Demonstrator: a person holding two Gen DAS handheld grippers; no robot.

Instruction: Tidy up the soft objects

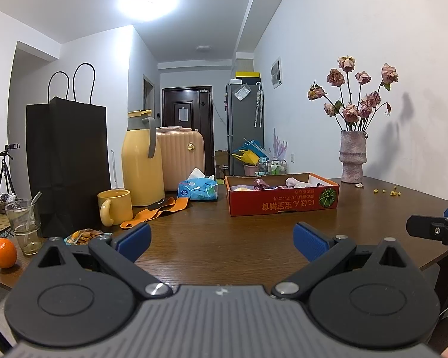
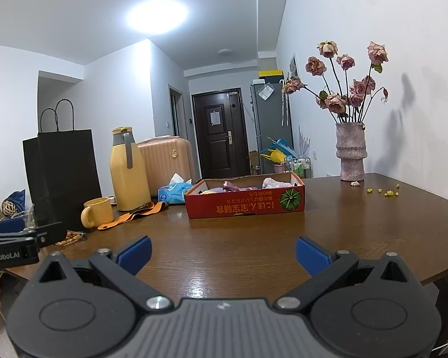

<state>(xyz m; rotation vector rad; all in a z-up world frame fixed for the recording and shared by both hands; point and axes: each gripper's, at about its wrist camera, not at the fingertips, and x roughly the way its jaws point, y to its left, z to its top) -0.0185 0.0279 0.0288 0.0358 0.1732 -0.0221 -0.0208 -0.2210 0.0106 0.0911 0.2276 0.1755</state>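
**Dining table, both grippers idle over bare wood**

Setting: a white-walled room with a ceiling lamp, a dark door down the hallway, and a brown wooden table in the foreground.

Left side of table: an orange at the near edge, a clear glass with a stirrer, and an opened snack packet. Behind them stands a black paper bag with cord handles. Next come a yellow mug, a yellow thermos jug with grey handle, and an orange strap lying flat. A blue tissue pack follows; its print is too small to read.

Centre: a red cardboard tray, printed with yellow East Asian characters that appear upside down and a green pumpkin picture. Soft items in pink, lilac and pale yellow lie inside it, bunched loosely; individual pieces cannot be told apart.

Right: a mottled pink vase of dried roses, with yellow crumbs scattered beside it.

Left gripper: blue pads spread wide, holding nothing, well short of the tray. In the right wrist view its body reads "GenRobot.AI".

Right gripper: fingers likewise spread, empty, above bare tabletop near the tray.
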